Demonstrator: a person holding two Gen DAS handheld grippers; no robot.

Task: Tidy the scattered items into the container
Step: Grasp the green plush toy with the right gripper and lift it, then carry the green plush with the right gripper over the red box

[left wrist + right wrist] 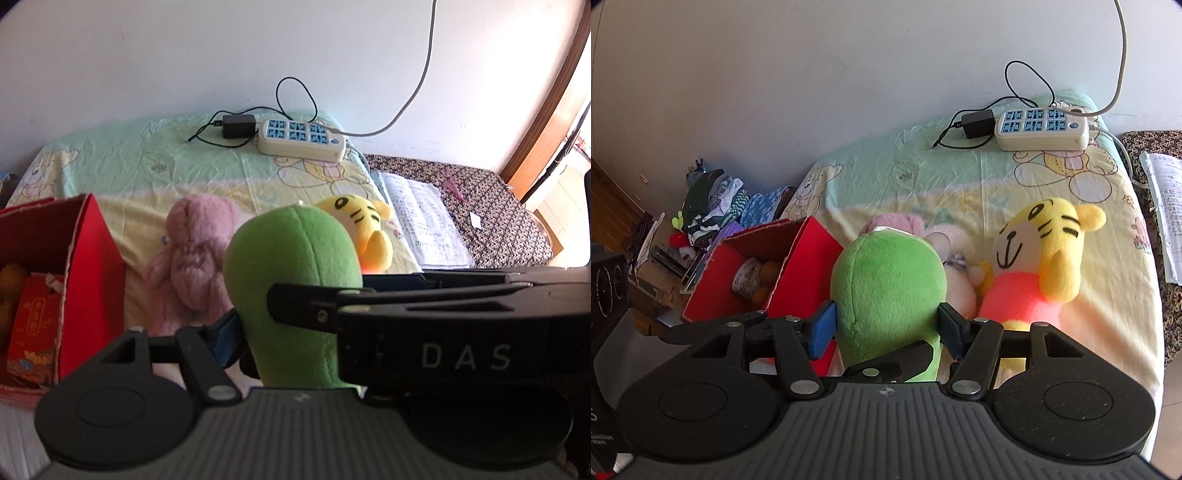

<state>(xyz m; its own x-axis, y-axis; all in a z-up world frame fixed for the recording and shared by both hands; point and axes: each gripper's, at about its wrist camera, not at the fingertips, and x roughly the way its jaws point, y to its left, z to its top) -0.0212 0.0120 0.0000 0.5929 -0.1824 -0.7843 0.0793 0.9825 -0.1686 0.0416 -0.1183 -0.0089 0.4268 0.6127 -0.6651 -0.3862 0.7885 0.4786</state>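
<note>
Right gripper clamping green plush toy between blue pads, left gripper beside it, grip unclear, red box just left, tiger plush on bed

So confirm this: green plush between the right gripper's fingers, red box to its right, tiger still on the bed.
One error: the red box stands left of the green plush, not right, as the right wrist view shows. The right gripper does bracket the plush, and the tiger lies on the bed.
</note>
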